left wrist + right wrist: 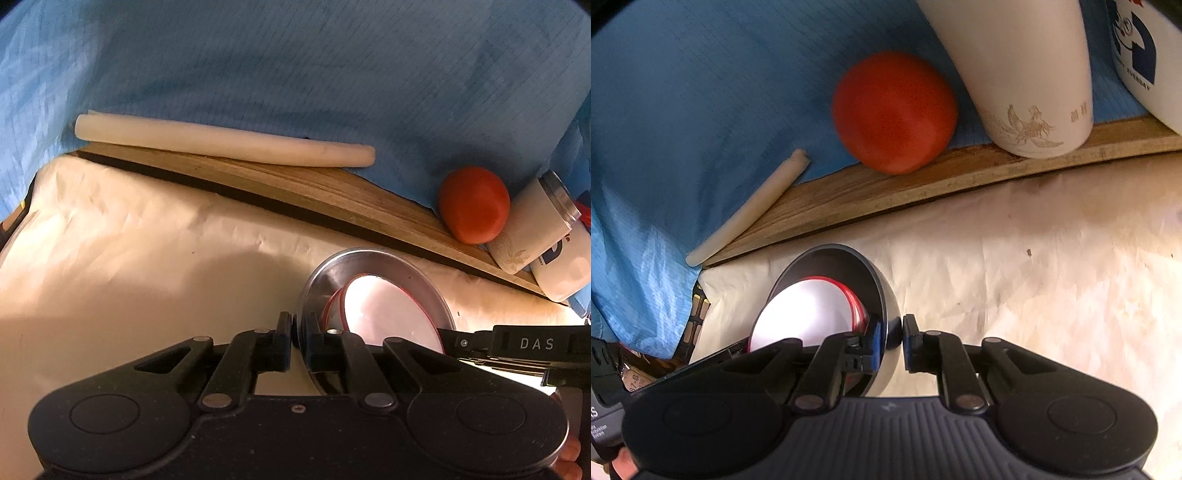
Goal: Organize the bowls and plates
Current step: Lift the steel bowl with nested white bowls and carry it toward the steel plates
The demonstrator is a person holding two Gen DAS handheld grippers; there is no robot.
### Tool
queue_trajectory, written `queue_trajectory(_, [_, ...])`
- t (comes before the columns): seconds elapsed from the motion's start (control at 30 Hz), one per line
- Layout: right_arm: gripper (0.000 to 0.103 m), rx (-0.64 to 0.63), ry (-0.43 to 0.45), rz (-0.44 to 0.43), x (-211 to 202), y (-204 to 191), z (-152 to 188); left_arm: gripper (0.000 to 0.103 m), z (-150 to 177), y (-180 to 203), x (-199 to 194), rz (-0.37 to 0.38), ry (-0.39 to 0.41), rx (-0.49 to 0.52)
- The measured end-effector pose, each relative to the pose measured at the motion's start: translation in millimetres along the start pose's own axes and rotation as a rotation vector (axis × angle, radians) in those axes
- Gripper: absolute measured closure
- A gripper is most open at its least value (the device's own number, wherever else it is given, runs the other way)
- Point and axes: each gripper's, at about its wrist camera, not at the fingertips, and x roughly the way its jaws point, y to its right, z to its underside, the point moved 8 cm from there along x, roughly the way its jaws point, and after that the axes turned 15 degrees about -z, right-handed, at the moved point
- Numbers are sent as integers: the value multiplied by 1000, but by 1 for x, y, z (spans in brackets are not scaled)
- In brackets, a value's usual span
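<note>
Steel catches the light first: a round, shiny stainless-steel bowl [373, 266] is tilted up on its edge above the cream paper-covered tabletop [129, 240], with a white plate rimmed in red [384, 314] leaning inside it. Both tools have it. The left gripper [298, 332] is pinched tight on the bowl's rim at one side, one pad inside the wall and one outside. The right gripper [891, 334] is clamped on the opposite rim in the same way.

So the bowl sits directly at the fingertips of each hand and between the two, neither hand nearer than the other. Its open mouth faces sideways across the table, towards the right-hand tool, so its axis lies closer to level than upright. The plate rests loose against the inner wall, and I'd guess it could slide out if the bowl tips further that way.

Behind, on a wooden board [332, 188], lie a pale rolled tube [221, 142], a red tomato-like ball [474, 205] and a white tumbler [532, 229].
</note>
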Motion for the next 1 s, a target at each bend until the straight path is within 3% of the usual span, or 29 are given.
queue_trajectory(0.47, [90, 40, -34, 14, -11, 1, 16, 97, 12, -1, -4, 17, -84, -26])
queue_trajectory(1.0, [90, 31, -35, 28, -23, 1, 25, 99, 24, 6, -14, 24, -110, -11])
